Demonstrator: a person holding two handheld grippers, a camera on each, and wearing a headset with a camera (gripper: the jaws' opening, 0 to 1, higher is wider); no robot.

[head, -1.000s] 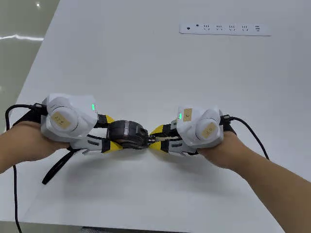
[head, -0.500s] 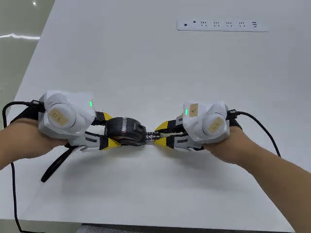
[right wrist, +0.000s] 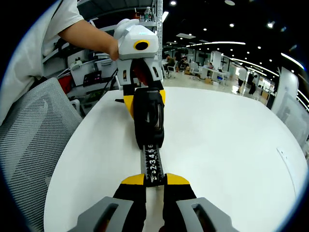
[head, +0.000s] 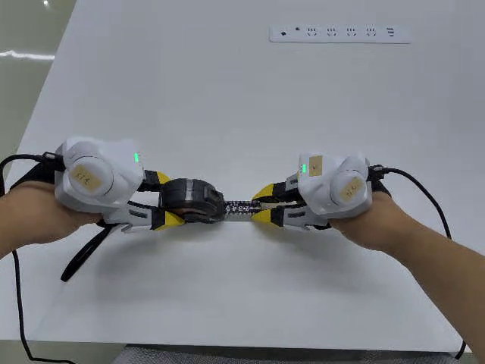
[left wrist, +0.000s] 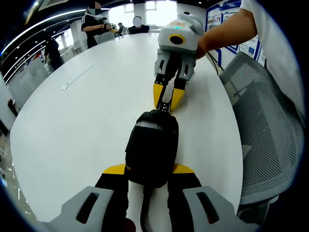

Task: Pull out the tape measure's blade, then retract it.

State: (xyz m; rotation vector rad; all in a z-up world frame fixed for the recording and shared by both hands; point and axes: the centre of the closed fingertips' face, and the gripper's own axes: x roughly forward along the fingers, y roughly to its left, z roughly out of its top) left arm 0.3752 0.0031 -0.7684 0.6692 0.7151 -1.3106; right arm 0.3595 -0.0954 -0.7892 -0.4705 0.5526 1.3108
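Observation:
A black tape measure [head: 193, 201] sits just above the white table [head: 227, 91], near its front edge. My left gripper [head: 168, 201] is shut on its case [left wrist: 151, 147], yellow-tipped jaws on either side. A short length of the blade [head: 241, 208] with printed numbers [right wrist: 152, 163] runs out of the case to the right. My right gripper [head: 262, 205] is shut on the blade's end [right wrist: 153, 180]. In the left gripper view the right gripper [left wrist: 166, 100] faces me beyond the case. In the right gripper view the left gripper [right wrist: 143, 104] holds the case [right wrist: 148, 117] at the far end of the blade.
A white power strip [head: 339, 33] lies at the table's far right. Black cables [head: 83, 254] trail from both grippers over the front edge. A grey mesh chair [left wrist: 260, 125] stands by the table. People stand far off in the room [left wrist: 94, 24].
My right gripper has moved right, away from the case, drawing a short length of blade out. The left gripper and case stayed nearly in place.

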